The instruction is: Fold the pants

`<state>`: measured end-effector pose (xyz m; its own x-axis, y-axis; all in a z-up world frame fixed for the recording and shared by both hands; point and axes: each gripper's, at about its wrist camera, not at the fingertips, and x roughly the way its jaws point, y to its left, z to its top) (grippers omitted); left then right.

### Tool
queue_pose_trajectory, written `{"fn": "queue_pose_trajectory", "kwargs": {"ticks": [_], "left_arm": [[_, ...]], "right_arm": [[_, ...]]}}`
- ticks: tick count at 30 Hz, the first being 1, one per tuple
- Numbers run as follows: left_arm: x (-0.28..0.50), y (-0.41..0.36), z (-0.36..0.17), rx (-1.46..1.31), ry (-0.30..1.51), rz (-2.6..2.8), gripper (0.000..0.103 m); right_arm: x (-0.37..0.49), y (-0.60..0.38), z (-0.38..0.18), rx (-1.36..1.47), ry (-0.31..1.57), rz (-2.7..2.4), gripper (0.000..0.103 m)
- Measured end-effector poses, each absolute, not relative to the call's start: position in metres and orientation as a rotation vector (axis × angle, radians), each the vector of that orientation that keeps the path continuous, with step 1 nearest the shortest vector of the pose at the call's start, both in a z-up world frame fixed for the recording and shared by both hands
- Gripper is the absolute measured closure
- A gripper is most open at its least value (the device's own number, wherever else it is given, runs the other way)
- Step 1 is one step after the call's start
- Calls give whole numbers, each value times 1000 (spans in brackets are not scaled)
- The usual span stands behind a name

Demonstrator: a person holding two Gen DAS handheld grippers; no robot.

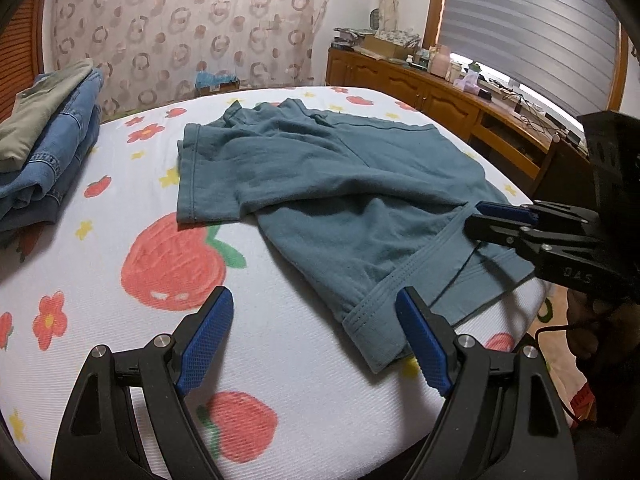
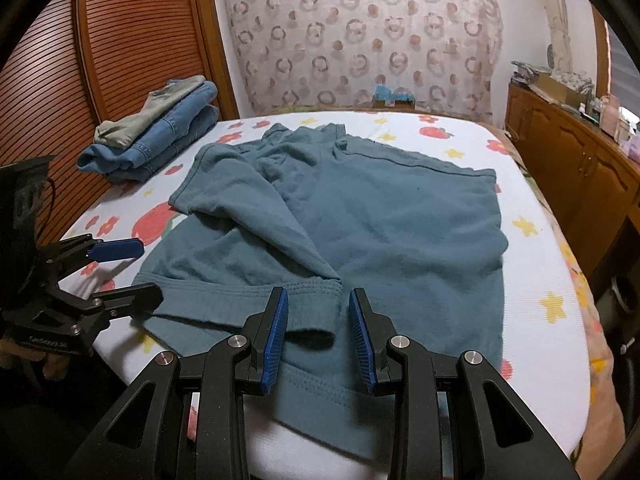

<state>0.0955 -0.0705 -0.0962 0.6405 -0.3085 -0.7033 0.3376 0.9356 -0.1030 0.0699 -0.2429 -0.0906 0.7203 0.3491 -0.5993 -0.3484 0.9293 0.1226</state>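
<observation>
Bed holds teal pants; my left gripper and right gripper both spread, grasping nothing.

Room's pretty cozy: I've got a curtain with a ring pattern hanging at 12 o'clock, a slatted wooden door over at 10, and a cluttered wooden sideboard around 2, under a striped window blind letting daylight in.
</observation>
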Motion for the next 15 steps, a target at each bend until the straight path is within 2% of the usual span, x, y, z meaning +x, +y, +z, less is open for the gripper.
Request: {"fn": "queue_pose_trajectory", "kwargs": {"ticks": [6,12,15], "left_arm": [[95,-71,-96,39,788,-369,19],[95,-71,-96,39,792,-367,19],[97,-71,-91,21,804,-375,19]], "right_arm": [[72,-238,-93,-6,676,386,76],[68,-238,-87,-3,641,407,95],[58,-239,-80,2,593,414,96]]}}
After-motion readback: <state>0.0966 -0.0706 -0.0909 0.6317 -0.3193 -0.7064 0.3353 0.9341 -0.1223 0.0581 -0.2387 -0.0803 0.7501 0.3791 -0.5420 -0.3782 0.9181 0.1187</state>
